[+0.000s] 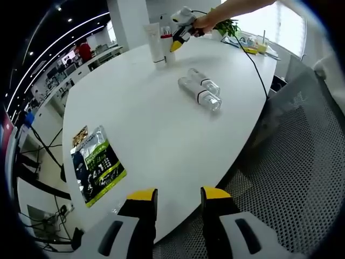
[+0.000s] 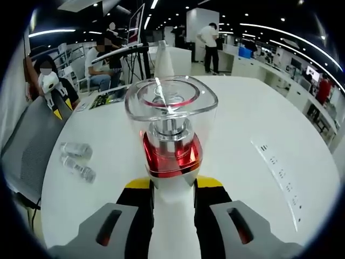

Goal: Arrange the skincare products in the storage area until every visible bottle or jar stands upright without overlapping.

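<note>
In the left gripper view, the left hand-held gripper (image 1: 178, 197) hangs at six o'clock over the near edge of the white oval counter (image 1: 156, 129), its yellow-tipped jaws spread with only counter showing between them, so it is released and carries nothing. Up towards one o'clock lie two clear plastic bottles (image 1: 200, 90), flat on their sides and touching each other. They are the ones in need of standing. At twelve o'clock a tall white tube (image 1: 154, 42) stands upright, and just beside it the right hand-held gripper (image 1: 176, 43) comes in from the person's arm, working at a pump bottle there. At eight o'clock a green and black printed pouch (image 1: 98, 164) lies flat, well apart from the bottles.

Over to the right gripper view: the right hand-held gripper (image 2: 171, 186) is clenched round the white body of the pump bottle with a red metallic collar and clear domed cap (image 2: 171, 116), which rises straight up the centre. The two clear bottles (image 2: 77, 159) lie at nine o'clock, near the counter's edge and a mesh chair (image 2: 29, 148).

The danger, as I judge it: that top-heavy cap could tip the pump bottle if the jaws let go before its base sits flat, and it may knock the tube close by. The round clear bottles could also roll towards the edge when nudged.
</note>
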A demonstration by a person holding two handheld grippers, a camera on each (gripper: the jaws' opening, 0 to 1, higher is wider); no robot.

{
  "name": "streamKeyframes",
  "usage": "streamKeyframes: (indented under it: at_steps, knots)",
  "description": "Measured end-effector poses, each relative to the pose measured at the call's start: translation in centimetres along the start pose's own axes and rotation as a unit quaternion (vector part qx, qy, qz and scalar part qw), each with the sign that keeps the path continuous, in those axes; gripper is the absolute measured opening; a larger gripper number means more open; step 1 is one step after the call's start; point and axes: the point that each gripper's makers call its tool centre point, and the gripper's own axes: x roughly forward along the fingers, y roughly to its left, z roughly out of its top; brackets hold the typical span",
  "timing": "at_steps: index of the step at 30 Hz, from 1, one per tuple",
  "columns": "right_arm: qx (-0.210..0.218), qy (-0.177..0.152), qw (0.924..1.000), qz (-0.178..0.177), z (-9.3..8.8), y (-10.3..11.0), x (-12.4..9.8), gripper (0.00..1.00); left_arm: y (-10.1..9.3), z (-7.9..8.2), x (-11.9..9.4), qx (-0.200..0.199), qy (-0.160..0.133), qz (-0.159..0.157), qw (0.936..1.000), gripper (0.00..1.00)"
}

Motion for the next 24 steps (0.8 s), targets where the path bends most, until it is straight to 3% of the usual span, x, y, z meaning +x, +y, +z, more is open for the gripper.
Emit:
streamKeyframes:
  at_steps: [7, 11, 13, 16, 20, 24]
  knots:
    - [0.001, 0.003, 1.0, -0.003, 0.1, 0.0, 0.0, 0.25, 0.0, 0.1, 0.0, -0.003, -0.002, -0.002, 1.0, 0.34]
    - [0.046, -0.005, 0.9989, -0.009, 0.2, 0.2, -0.4, 0.3, 0.0, 0.1, 0.0, -0.004, -0.003, -0.001, 1.0, 0.34]
    - [0.046, 0.0, 0.9987, -0.02, -0.4, 0.1, -0.8, 0.35, 0.0, 0.1, 0.0, -0.003, -0.003, -0.001, 1.0, 0.34]
    - [0.07, 0.018, 0.9968, -0.036, -2.7, 0.9, -1.8, 0.4, 0.0, 0.0, 0.0, -0.003, -0.001, -0.001, 1.0, 0.34]
    - [0.092, 0.025, 0.9946, -0.041, -4.8, 3.6, -2.9, 0.42, -0.1, -0.2, 0.0, -0.004, 0.005, -0.001, 1.0, 0.34]
    - [0.082, 0.025, 0.9963, -0.014, -4.3, 9.0, -2.6, 0.52, -0.1, -0.2, 0.0, -0.002, 0.005, -0.001, 1.0, 0.34]
